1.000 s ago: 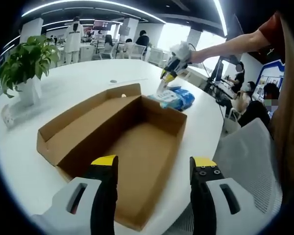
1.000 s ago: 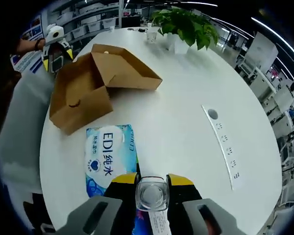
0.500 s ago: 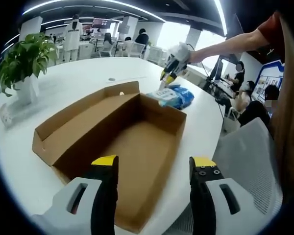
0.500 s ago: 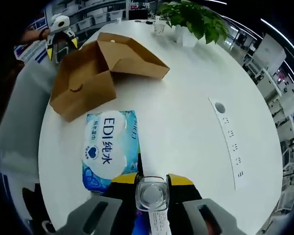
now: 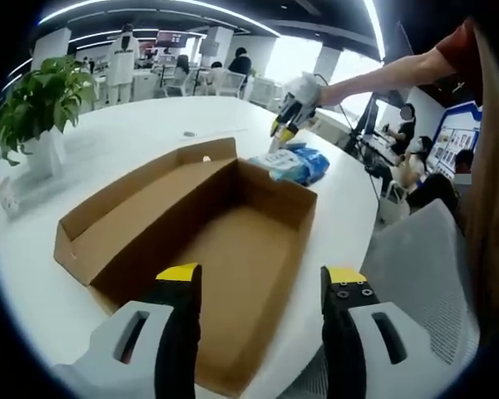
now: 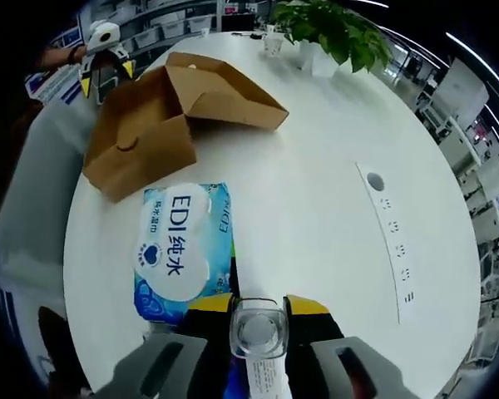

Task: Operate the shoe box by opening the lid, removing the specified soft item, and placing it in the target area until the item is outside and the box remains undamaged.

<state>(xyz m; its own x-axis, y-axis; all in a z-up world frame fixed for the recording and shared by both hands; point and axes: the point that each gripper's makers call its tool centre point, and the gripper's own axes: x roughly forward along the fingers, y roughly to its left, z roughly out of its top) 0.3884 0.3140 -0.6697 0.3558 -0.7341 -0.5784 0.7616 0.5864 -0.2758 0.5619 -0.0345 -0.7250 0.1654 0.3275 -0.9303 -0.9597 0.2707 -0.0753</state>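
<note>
The brown cardboard shoe box (image 5: pixel 224 241) lies open on the white table, its inside bare and its lid folded back to the left. My left gripper (image 5: pixel 263 274) hovers open over the box's near edge. Beyond the box's far end lies a blue-and-white soft pack of wipes (image 5: pixel 297 161). My right gripper (image 5: pixel 288 112) comes down onto it from above, held by an outstretched arm. In the right gripper view the pack (image 6: pixel 181 248) reaches under my right gripper (image 6: pixel 259 304), whose jaws sit close together on its near edge. The box (image 6: pixel 154 125) and left gripper (image 6: pixel 100 51) lie beyond.
A potted green plant (image 5: pixel 35 104) stands at the table's left, and again (image 6: pixel 328 33) at the far end. A strip of sockets (image 6: pixel 389 241) is set into the tabletop. A grey chair (image 5: pixel 424 274) sits on the right. People sit at desks behind.
The right gripper rose slightly and the pack turned a little under it. The left gripper view edged closer to the box. The left jaws have not moved.
</note>
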